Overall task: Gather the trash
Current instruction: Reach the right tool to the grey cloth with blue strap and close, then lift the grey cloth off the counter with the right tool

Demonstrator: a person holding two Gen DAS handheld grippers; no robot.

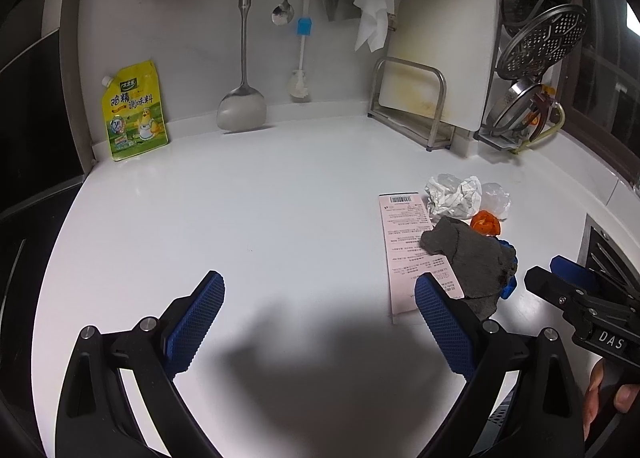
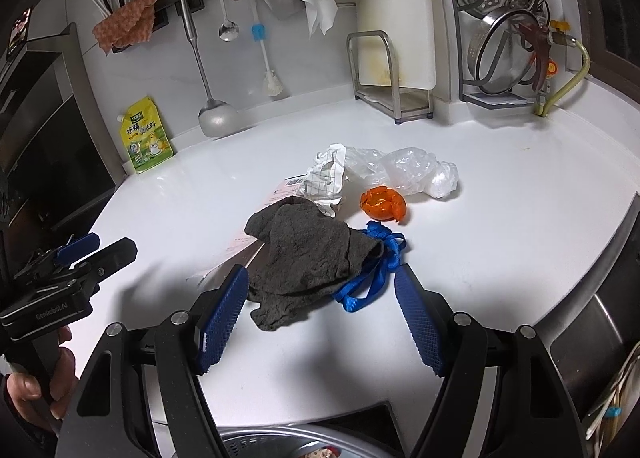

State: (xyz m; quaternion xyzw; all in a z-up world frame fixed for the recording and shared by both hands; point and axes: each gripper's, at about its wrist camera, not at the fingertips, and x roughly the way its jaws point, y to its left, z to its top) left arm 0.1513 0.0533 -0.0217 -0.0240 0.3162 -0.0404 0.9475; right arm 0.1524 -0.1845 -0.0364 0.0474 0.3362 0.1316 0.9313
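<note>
Lying just ahead of the open right tool (image 2: 320, 298): grey rag (image 2: 304, 254).

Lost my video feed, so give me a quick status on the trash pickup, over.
Left gripper open, empty. Right gripper open, at grey rag. Trash pile uncollected: receipt, crumpled paper, orange peel. Rag overlaps receipt.

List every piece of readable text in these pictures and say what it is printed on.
"DAS": right gripper body.
"GenRobot.AI": left gripper body.
"太太乐", "鸡精调味料": yellow pouch.
Receipt: barcode and print too small to read.
</note>
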